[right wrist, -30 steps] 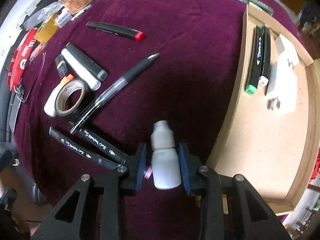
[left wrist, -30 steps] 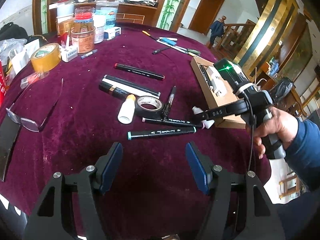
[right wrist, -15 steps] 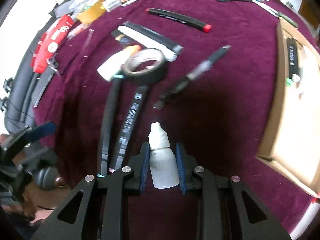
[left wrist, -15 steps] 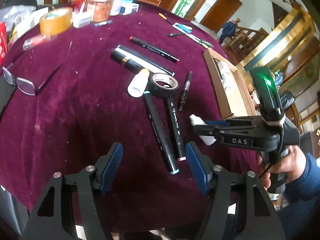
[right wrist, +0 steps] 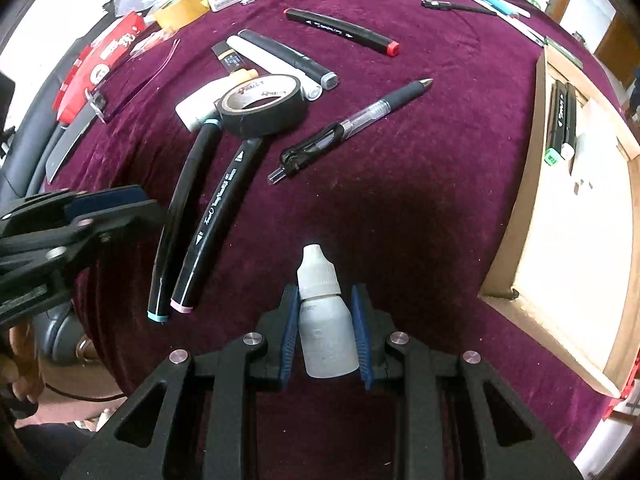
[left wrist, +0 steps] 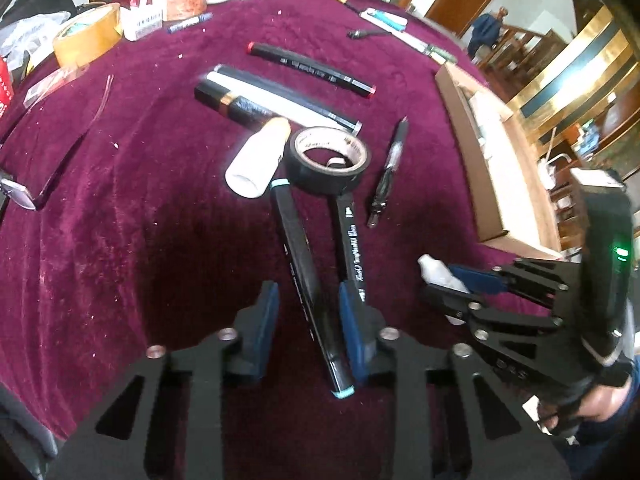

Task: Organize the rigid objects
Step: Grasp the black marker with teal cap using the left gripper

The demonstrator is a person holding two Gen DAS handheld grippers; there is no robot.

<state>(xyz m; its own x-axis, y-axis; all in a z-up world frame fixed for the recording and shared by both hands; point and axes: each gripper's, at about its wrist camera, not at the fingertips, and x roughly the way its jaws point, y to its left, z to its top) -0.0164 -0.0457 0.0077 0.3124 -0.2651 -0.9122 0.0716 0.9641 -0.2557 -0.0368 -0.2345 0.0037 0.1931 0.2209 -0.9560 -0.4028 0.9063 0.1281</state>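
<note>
Left tongs (left wrist: 308,320) sit low over the surface, jaws parted with a clear gap between the blue pads (left wrist: 267,312), the right pad against a marker (left wrist: 308,280) lying between them. Right tongs (right wrist: 326,332) are clamped on a white bottle (right wrist: 326,320), nozzle pointing away. A hand (left wrist: 600,404) grips the right handle, near right in the left view.

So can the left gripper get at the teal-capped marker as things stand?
Probably yes: the left gripper is open with the teal-capped marker already between its fingers. The pink-capped marker lies close beside it and might get caught too.
</note>
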